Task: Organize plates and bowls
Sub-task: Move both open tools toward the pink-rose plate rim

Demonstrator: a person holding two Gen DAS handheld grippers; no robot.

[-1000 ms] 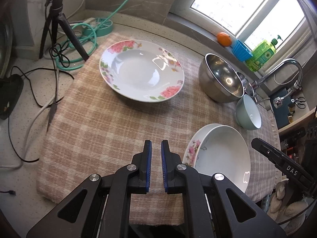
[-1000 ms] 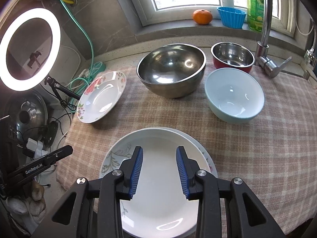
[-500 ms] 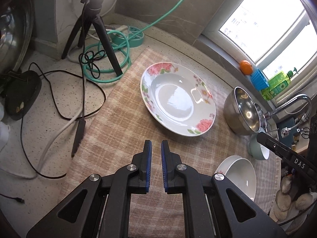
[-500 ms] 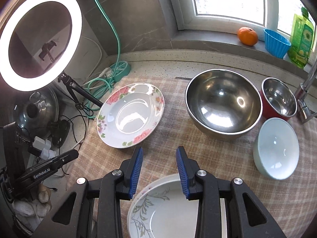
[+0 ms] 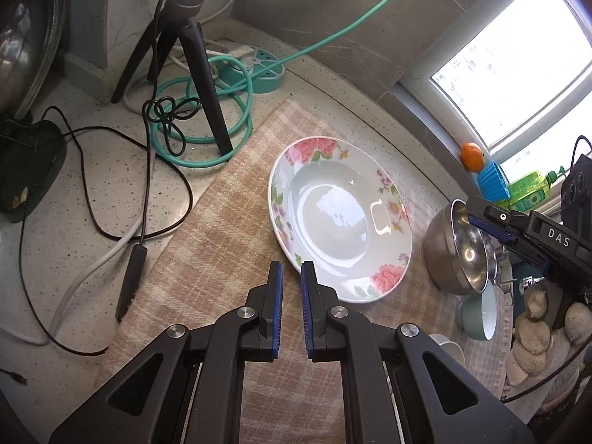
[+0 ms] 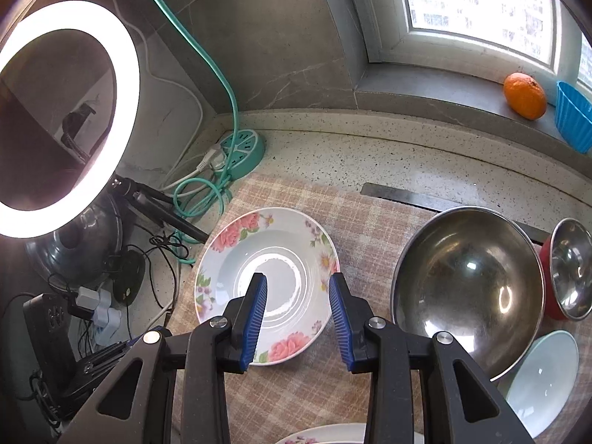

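- Porcelain, white with pink roses round its rim, made up the floral plate (image 5: pixel 340 222); it lay empty on the checked cloth (image 5: pixel 207 244) at the cloth's 10 o'clock corner.
- The large steel bowl (image 6: pixel 468 281), round and mirror-bright, sat empty at the plate's 3 o'clock, near it but apart.
- A smaller steel bowl with a red outside (image 6: pixel 568 270) stood at the large bowl's 3 o'clock, and a pale blue-green bowl (image 6: pixel 542 373) at its 5 o'clock; both held nothing.
- The left claw (image 5: pixel 292 277) was all but closed, a narrow slit between its ribbed blue pads, gripping nothing; its tips showed just at the plate's near rim, at about 7 o'clock of the plate.
- The right claw (image 6: pixel 298 285) stood partly open and empty, framing the plate's hollow centre between its pads; contact could not be judged.
- Only the right view showed the glowing ring light (image 6: pixel 70 118), and the rim of another plate (image 6: pixel 333 434) at the bottom edge.
- Only the left view showed the tripod's black legs (image 5: pixel 192 59) in full, a green bottle (image 5: pixel 529 190) on the sill, and the right claw from the side.
- Both views showed the teal hose (image 5: pixel 207 125) coiled on the speckled stone surface (image 5: pixel 96 170), the orange (image 6: pixel 524 95) and the fluted blue cup (image 6: pixel 573 116).
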